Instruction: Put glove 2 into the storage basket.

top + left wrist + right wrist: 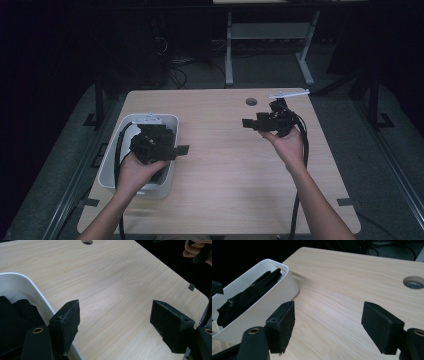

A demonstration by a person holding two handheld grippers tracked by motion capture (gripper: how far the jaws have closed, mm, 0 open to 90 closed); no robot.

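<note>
Grippers [184, 149] [246, 123] both agape, empty; small white print on black gloves [247, 296] in white bin [274, 296], perhaps lettering, unreadable.

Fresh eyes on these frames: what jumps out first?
The white bin at the table's left edge, with black gloves lying inside. The left gripper hangs open over the bin's right rim; the right gripper is open above bare wooden table, near a round hole.

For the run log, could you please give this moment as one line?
left gripper: open, above white bin | right gripper: open, above table | black gloves: in bin
</note>
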